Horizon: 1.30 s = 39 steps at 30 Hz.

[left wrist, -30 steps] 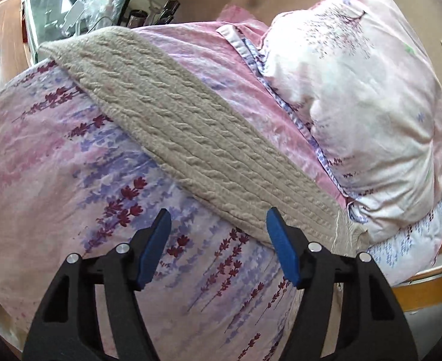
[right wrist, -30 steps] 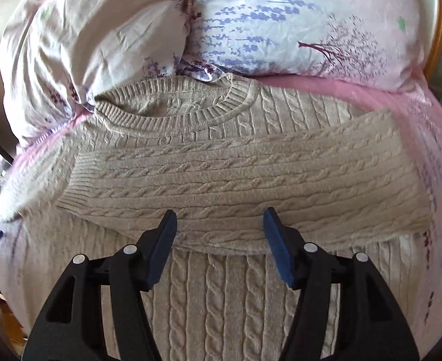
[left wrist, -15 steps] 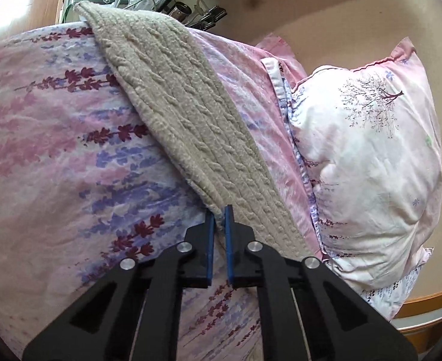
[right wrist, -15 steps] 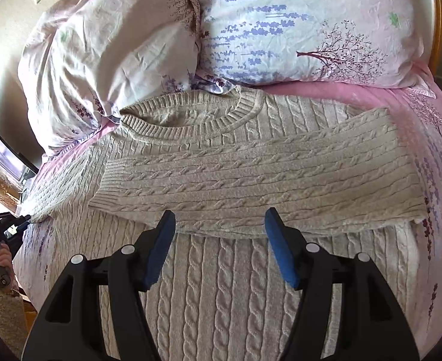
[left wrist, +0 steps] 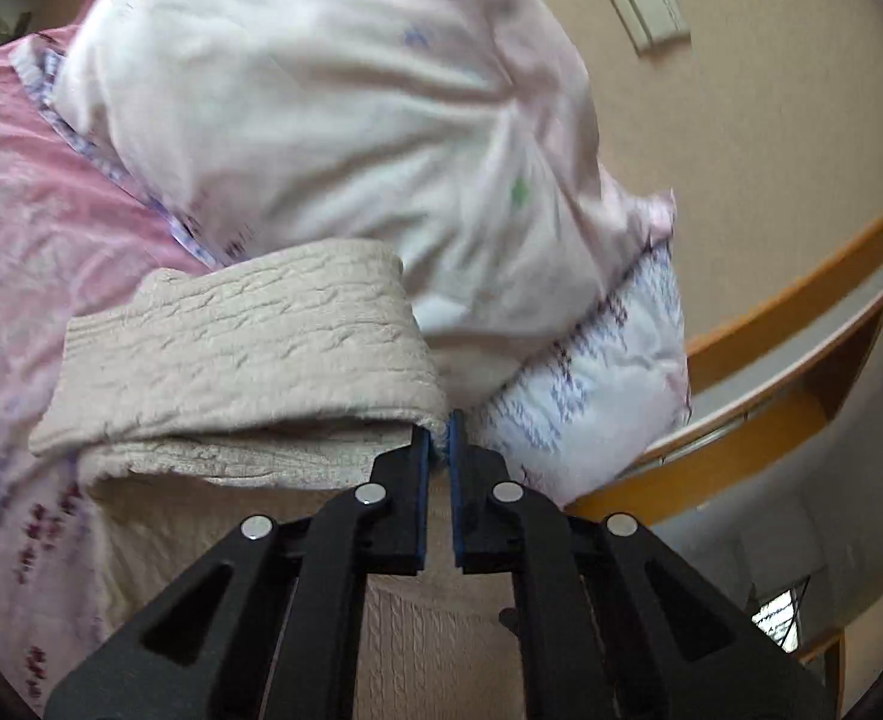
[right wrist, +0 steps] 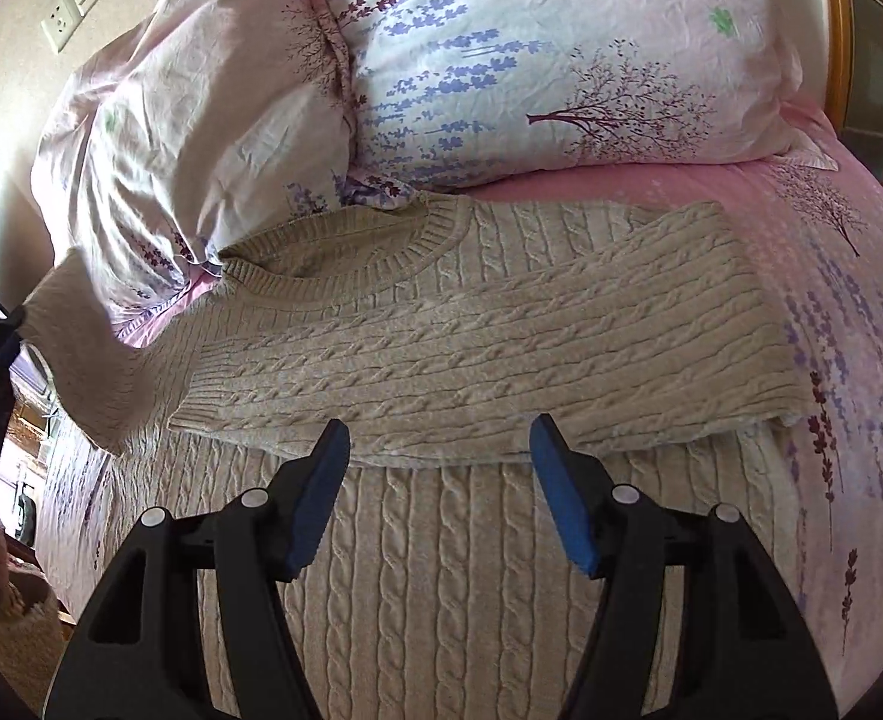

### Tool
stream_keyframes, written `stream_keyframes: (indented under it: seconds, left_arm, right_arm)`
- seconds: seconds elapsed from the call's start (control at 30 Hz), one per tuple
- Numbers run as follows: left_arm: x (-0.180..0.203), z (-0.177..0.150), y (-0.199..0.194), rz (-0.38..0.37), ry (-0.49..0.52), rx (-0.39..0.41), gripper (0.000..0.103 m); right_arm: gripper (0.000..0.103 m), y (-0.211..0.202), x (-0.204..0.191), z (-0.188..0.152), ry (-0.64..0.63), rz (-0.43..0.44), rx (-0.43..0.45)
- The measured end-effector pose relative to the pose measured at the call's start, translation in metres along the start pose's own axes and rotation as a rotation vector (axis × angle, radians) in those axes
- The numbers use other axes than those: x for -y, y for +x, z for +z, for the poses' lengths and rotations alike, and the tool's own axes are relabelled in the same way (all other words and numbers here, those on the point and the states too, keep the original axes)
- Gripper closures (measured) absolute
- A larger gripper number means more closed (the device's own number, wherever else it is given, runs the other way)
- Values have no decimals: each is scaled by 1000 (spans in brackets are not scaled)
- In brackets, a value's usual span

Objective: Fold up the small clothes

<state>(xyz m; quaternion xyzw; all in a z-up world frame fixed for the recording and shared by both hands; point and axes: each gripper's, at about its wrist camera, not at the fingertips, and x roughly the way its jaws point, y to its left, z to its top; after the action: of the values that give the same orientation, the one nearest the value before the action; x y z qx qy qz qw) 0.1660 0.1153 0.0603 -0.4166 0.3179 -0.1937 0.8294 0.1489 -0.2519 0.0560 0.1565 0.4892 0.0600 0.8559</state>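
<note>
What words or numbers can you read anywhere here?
None: no readable words, numbers or signs in either view.
The sweater shows no tag or label.
The pillows carry only printed flowers and trees, no letters.
The wall switch and the socket show no marking that can be read.
The grippers, left and right, bear no brand.

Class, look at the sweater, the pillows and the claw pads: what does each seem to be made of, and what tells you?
Sweater: beige knit yarn, matte; raised cable ribs and a ribbed collar. Pillows: thin woven fabric, probably cotton; creased, with printed flowers. Pads: blue, matte, perhaps rubber or foam, on black, likely plastic arms.
</note>
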Motion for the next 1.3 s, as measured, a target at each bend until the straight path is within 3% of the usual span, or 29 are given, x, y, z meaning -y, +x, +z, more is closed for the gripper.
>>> stream_keyframes:
  seconds: [0.17, 0.27, 0.3, 0.37, 0.57, 0.63, 0.67, 0.7, 0.83, 0.97, 1.07, 1.1, 1.17, 1.2, 1.3]
  left_arm:
    - [-18, -52, 91, 63, -33, -234, 94]
    - [-39, -65, 105, 81, -89, -301, 87]
    - [-45, -63, 102, 74, -115, -299, 77]
    - [-54, -54, 89, 78, -157, -258, 67]
    - [-81, -27, 45, 119, -282, -134, 65]
    - [-90, -23, 38, 116, -341, -103, 72]
    - [-90, -21, 39, 113, -353, -92, 86]
    - [-86, -18, 41, 113, -349, -86, 93]
    - [-42, -13, 62, 68, -226, -99, 94]
    - [24, -30, 105, 19, -34, -187, 94]
    - [60, -62, 152, 31, 116, -348, 91]
    - [68, -78, 174, 54, 175, -442, 88]
    - [70, -99, 199, 72, 215, -571, 84]
    - [68, -107, 204, 71, 222, -613, 83]
    - [65, -105, 188, 12, 241, -623, 83]
  right_arm:
    - [39, 4, 6, -6, 6, -5, -26]
    - [39, 5, 6, -9, -1, -5, -31]
    - [39, 6, 5, -9, -7, -5, -29]
    - [39, 6, 4, -9, -17, -5, -25]
    - [39, 11, -1, -9, -16, 16, -40]
    - [39, 10, -3, -10, -26, 15, -33]
    - [39, 8, -3, -10, -31, 14, -27]
    - [39, 6, -2, -9, -34, 15, -18]
    - [39, -3, 6, -3, -14, 19, 13]
    - [39, -13, 22, 5, 32, 27, 41]
    - [39, -16, 43, 9, 117, 59, 56]
    - [39, -16, 50, 10, 147, 66, 60]
    - [39, -16, 66, 12, 211, 87, 58]
    - [39, -16, 72, 12, 236, 96, 55]
    - [40, -17, 80, 15, 258, 128, 50]
